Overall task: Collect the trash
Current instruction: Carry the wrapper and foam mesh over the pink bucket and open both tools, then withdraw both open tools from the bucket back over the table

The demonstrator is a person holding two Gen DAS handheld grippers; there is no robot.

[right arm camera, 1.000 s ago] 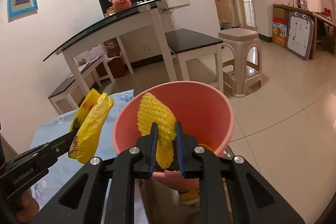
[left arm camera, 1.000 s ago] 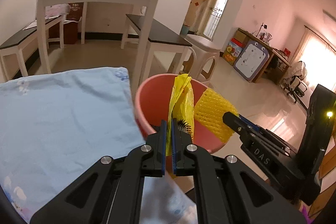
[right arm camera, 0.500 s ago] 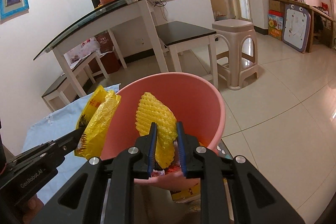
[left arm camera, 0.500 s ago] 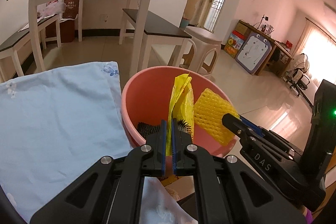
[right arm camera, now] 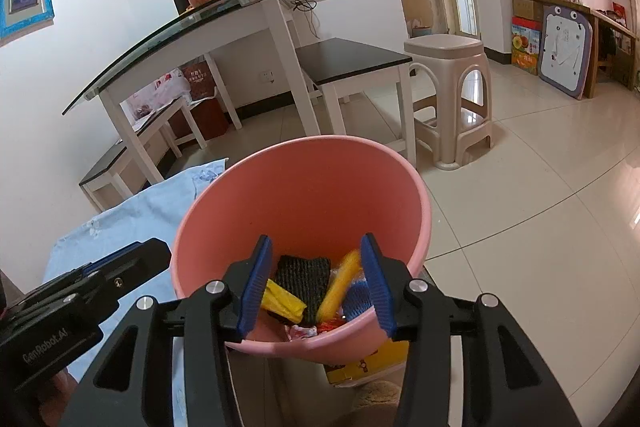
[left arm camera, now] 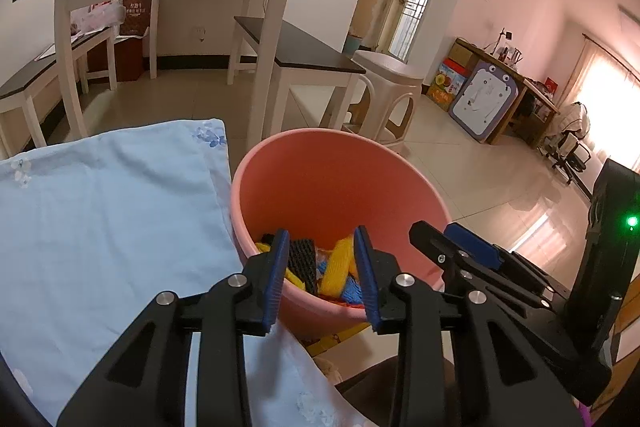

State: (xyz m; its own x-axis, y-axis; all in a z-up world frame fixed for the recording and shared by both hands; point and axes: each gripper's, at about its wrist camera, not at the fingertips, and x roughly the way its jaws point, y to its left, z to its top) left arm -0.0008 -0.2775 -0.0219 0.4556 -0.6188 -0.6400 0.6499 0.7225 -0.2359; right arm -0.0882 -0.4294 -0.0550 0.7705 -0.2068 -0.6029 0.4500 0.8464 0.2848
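Note:
A pink plastic bin (left arm camera: 340, 183) (right arm camera: 308, 195) stands at the edge of a table covered by a light blue cloth (left arm camera: 104, 211). My left gripper (left arm camera: 322, 277) is open and empty over the bin's near rim. My right gripper (right arm camera: 316, 283) is open and empty over the same rim; it also shows in the left wrist view (left arm camera: 456, 247). Inside the bin lie a yellow foam net (right arm camera: 336, 285), a yellow wrapper (right arm camera: 282, 301), a black mesh piece (right arm camera: 302, 277) and blue and red scraps.
A glass-topped white table (right arm camera: 192, 35) with black benches (right arm camera: 352, 57) stands behind the bin. A beige plastic stool (right arm camera: 448, 99) is to its right on the tiled floor. A yellow box (right arm camera: 368, 361) lies under the bin's near side.
Both grippers opened. The yellow wrapper left my left gripper and the yellow foam net left my right gripper; both now lie inside the bin.

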